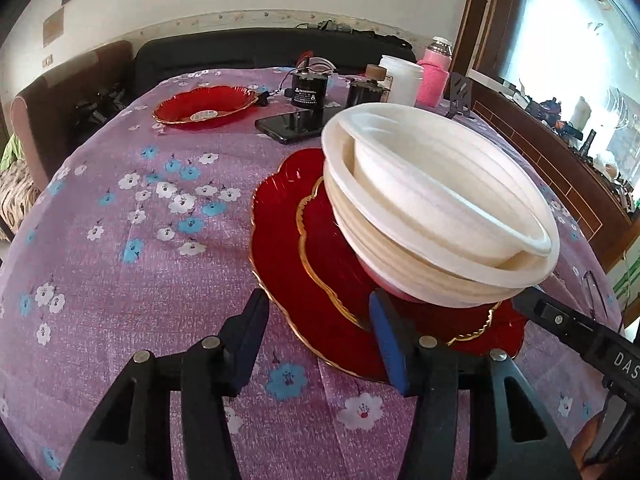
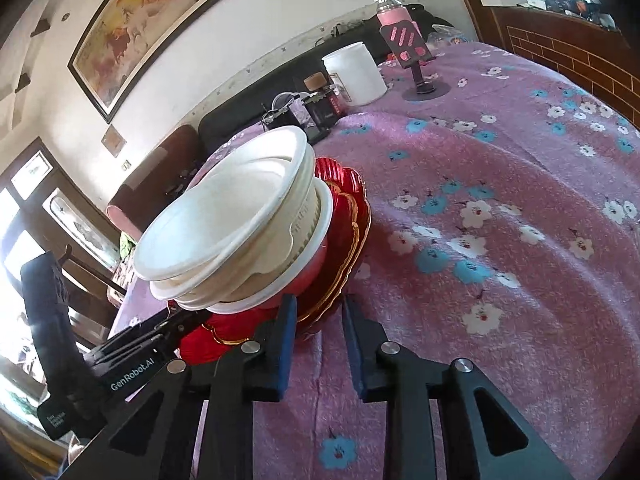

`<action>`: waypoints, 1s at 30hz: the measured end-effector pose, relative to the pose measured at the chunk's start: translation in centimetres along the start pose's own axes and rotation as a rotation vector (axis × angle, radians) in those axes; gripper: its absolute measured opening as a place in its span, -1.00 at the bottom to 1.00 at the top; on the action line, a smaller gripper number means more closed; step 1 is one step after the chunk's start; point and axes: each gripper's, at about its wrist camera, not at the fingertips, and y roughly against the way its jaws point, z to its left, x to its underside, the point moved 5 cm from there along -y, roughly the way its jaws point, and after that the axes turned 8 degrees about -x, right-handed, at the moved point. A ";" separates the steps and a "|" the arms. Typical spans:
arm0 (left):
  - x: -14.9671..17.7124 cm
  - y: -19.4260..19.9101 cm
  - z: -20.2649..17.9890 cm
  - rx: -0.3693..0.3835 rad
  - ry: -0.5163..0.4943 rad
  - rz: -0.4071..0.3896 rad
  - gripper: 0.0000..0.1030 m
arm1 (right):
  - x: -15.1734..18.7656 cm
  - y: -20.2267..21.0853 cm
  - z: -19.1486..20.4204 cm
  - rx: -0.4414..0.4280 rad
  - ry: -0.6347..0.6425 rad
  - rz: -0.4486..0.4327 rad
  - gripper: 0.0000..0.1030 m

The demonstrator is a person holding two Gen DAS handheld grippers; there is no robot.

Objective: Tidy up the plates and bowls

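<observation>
left wrist view: white bowl stack (image 1: 436, 208) leans on stacked red plates (image 1: 316, 264).
both grippers, left gripper (image 1: 316, 344) and right gripper (image 2: 318, 340), gape empty; nudging the plates near the table's edge could topple the tilted bowls.

Left wrist view: stack of nested bowls (image 1: 436, 208), tilted, right of centre, resting on two stacked scalloped plates (image 1: 288, 240) on the tablecloth (image 1: 120, 280); a third scalloped plate (image 1: 204, 108) lies apart at upper left. Behind the stack, upper centre: phone (image 1: 288, 122), two small motors (image 1: 308, 92), lidded jar (image 1: 400, 80), flask (image 1: 434, 72) to its right. Right wrist view: phone stand (image 2: 416, 64) at top, right of the jar (image 2: 354, 74); bowl stack (image 2: 236, 220) left of centre.
</observation>
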 end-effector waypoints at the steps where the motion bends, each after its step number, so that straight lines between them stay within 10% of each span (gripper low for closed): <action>1: 0.0 0.1 0.1 0.002 0.003 -0.001 0.00 | 0.0 -0.1 0.2 0.003 0.006 0.003 -0.47; 14: 1.2 3.0 -0.1 0.010 -0.009 -0.061 0.04 | 0.7 3.1 0.9 0.018 0.029 -0.050 -0.46; 30: 3.3 9.4 1.2 -0.101 -0.042 -0.297 0.72 | 2.9 4.4 5.4 0.065 0.185 -0.142 0.07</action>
